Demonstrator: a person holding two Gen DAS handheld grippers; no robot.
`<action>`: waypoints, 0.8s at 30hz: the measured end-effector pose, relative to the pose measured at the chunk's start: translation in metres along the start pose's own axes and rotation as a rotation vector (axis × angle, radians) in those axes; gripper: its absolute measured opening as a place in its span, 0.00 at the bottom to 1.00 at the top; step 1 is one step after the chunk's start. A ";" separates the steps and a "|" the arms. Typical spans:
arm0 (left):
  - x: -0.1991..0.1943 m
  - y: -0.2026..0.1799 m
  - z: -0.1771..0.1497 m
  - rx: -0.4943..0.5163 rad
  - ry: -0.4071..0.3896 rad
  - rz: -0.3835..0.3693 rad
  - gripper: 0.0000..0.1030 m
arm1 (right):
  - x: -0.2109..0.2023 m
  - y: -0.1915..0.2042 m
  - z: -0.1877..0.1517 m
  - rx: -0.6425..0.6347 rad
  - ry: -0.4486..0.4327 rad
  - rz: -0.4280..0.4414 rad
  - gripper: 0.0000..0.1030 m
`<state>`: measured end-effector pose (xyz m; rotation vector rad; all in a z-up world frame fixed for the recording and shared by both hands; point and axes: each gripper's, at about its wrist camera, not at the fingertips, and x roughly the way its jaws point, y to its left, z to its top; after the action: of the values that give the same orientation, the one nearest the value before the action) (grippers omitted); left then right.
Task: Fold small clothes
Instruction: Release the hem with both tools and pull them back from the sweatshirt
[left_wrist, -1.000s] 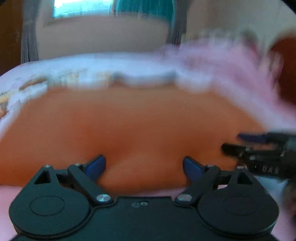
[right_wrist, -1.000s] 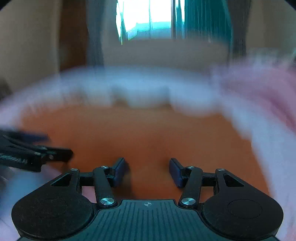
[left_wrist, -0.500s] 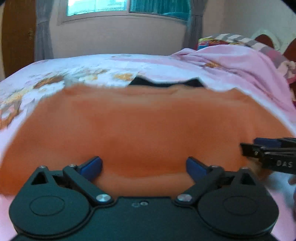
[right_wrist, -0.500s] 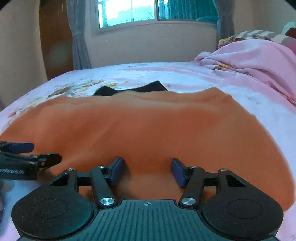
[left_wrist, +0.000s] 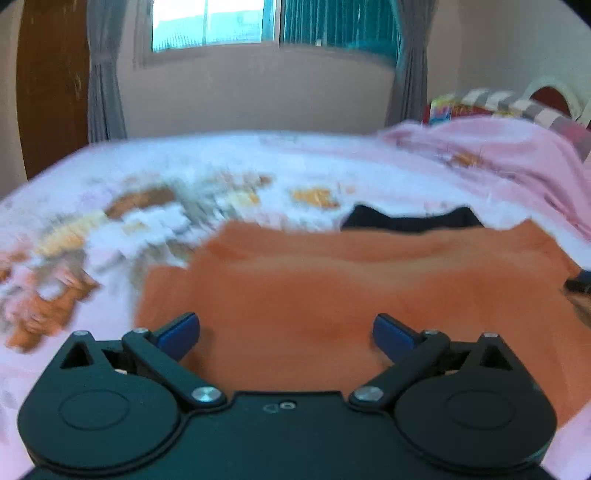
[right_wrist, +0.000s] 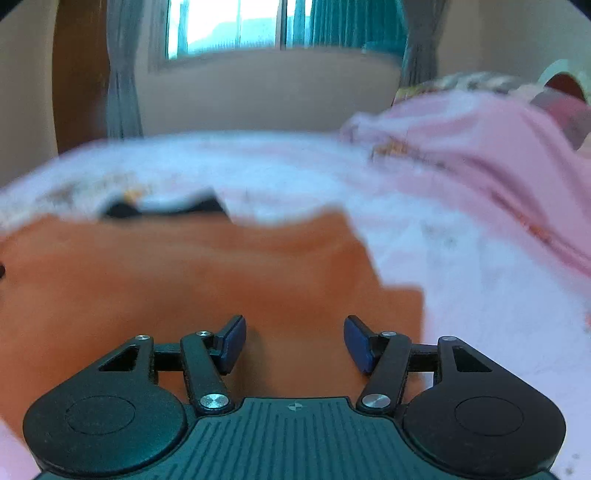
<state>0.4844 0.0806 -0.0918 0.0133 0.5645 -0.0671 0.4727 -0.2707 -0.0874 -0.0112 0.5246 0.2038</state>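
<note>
Since half a second ago the two grippers have drawn apart: the right gripper, which filled the right edge of the left wrist view with its lettered finger, now shows there only as a dark tip at the edge, and the left gripper has all but left the right wrist view. Both views have swung outward, so the cloth's side edges and more of the bed now show. No writing can be read now; both views are blurred.

The left gripper (left_wrist: 286, 328) stands wide open, its blue pads far apart with nothing between them, just above the near part of the orange cloth (left_wrist: 351, 291). The right gripper (right_wrist: 293, 338) is likewise spread, less widely, holding nothing, with the cloth (right_wrist: 184, 280) beneath it.

The cloth is a soft, matte orange garment lying mostly flat on the bed, with shallow folds running across it and a stepped outline at each side. A black collar (left_wrist: 410, 221) shows at its far edge. It lies straight ahead of both grippers and runs under their fingers; whether the pads touch it cannot be told.

The bed (left_wrist: 110, 229) wears a white and pink sheet with an orange print. A rumpled pink blanket (right_wrist: 480, 147) is heaped to the right.
</note>
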 end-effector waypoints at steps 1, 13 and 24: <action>0.001 0.002 -0.005 0.020 0.015 0.037 0.96 | -0.015 0.001 -0.006 -0.020 -0.054 -0.002 0.57; -0.017 -0.014 -0.008 0.088 0.030 0.084 0.96 | -0.049 0.015 -0.007 0.044 -0.108 0.025 0.60; 0.000 -0.017 -0.031 0.067 0.098 0.018 0.99 | -0.005 0.073 -0.040 0.017 0.078 0.056 0.69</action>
<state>0.4669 0.0646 -0.1179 0.0872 0.6598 -0.0680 0.4349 -0.2021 -0.1164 0.0121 0.6047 0.2546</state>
